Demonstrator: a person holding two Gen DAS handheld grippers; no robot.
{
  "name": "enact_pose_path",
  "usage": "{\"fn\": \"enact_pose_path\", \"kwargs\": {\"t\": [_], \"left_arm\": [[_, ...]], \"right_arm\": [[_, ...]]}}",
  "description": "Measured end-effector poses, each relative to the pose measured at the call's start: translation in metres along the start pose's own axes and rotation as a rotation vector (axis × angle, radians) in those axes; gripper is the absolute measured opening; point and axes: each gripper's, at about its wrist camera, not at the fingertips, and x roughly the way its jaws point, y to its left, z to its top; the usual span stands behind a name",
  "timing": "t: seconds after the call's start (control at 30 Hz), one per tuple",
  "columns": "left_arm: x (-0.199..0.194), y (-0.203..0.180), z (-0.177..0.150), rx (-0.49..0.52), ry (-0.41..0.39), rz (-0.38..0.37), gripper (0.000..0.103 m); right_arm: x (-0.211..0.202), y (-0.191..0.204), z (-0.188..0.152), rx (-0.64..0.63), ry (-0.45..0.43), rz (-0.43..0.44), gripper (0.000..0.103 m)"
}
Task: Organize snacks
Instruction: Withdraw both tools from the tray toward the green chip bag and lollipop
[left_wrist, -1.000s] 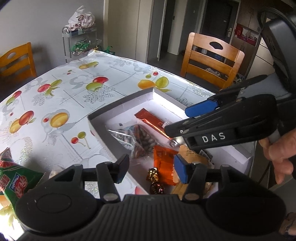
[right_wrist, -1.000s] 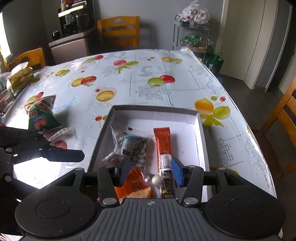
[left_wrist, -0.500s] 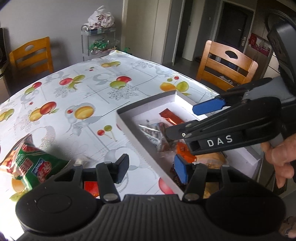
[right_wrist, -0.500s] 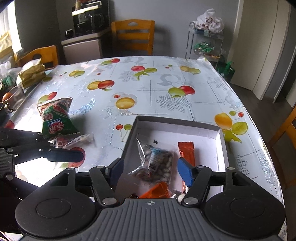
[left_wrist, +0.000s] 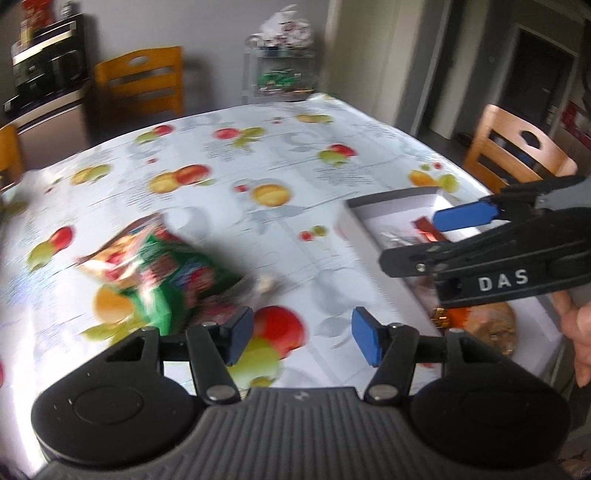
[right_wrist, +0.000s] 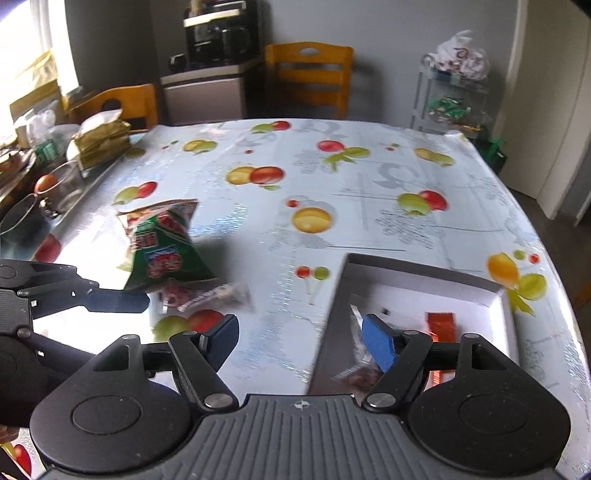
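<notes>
Both jaws are opening with nothing between them. The left hand-held gripper (left_wrist: 302, 334) has swung from the box (right_wrist: 417, 266) to the green snack bag (left_wrist: 162, 273) just ahead-left on the worktop (right_wrist: 332, 184); right hand-held gripper (right_wrist: 299, 341) follows. Likely the bag gets boxed next.

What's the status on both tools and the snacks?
Left tool and right tool opening, empty. Green bag on table, outside box. Nothing in the way.
</notes>
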Motion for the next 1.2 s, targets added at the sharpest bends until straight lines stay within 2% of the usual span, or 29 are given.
{"fn": "enact_pose_path", "kwargs": {"t": [0.33, 0.77, 0.87, 1.03, 1.17, 1.2], "left_arm": [[-0.016, 0.050, -0.011, -0.090, -0.016, 0.100, 0.059], [-0.008, 0.080, -0.012, -0.162, -0.040, 0.135, 0.062], [-0.003, 0.086, -0.010, -0.196, -0.066, 0.118, 0.063], [0.000, 0.101, -0.007, -0.304, -0.171, 0.077, 0.063], [0.007, 0.104, 0.000, -0.354, -0.205, 0.111, 0.063], [0.009, 0.105, 0.002, -0.364, -0.202, 0.127, 0.067]], "right_arm": [[0.022, 0.036, 0.013, -0.053, 0.022, 0.057, 0.075], [0.039, 0.055, 0.030, -0.077, 0.042, 0.073, 0.080], [0.043, 0.056, 0.029, -0.080, 0.055, 0.070, 0.080], [0.044, 0.053, 0.027, -0.076, 0.073, 0.054, 0.080], [0.043, 0.048, 0.025, -0.075, 0.085, 0.038, 0.080], [0.043, 0.047, 0.024, -0.074, 0.087, 0.035, 0.080]]}}
